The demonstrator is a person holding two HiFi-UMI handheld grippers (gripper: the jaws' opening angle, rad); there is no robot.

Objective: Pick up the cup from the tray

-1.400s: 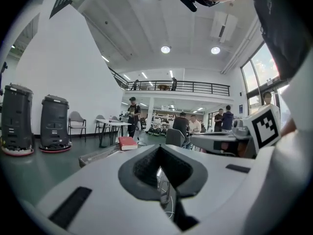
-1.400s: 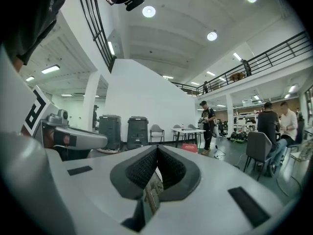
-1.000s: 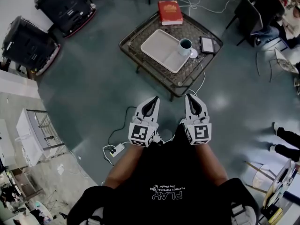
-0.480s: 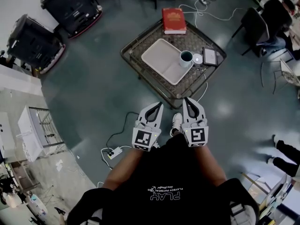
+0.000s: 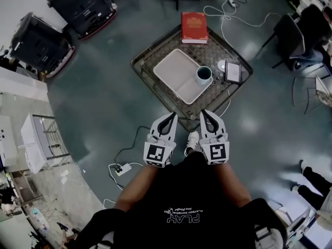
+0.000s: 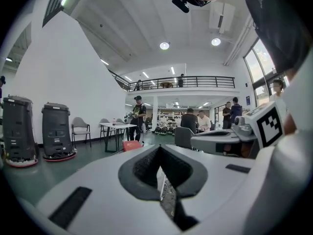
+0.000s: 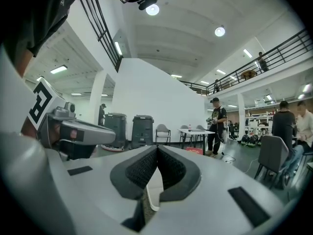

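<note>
A dark teal cup (image 5: 204,75) stands upright at the right edge of a white tray (image 5: 175,71) on a low wire-mesh table (image 5: 150,53). Both grippers hang side by side near the table's front corner, short of the tray and pointing at it. My left gripper (image 5: 171,115) is shut with nothing between its fingers. My right gripper (image 5: 205,112) is shut too, and empty. In the left gripper view the jaws (image 6: 159,148) meet at the tips, with the right gripper's marker cube (image 6: 268,124) beside them. The right gripper view shows its jaws (image 7: 157,148) closed the same way.
A red book (image 5: 194,27) lies at the table's far corner, a dark tablet (image 5: 232,71) and a small white disc (image 5: 221,65) right of the cup. Two black machines (image 5: 78,7) stand at upper left. A chair (image 5: 298,32) is at right, a power strip (image 5: 123,168) and cables on the floor.
The table with tray and cup has come closer and lower in the head view as the person stepped toward it. Both grippers stay shut and level, now near the table's front corner.
</note>
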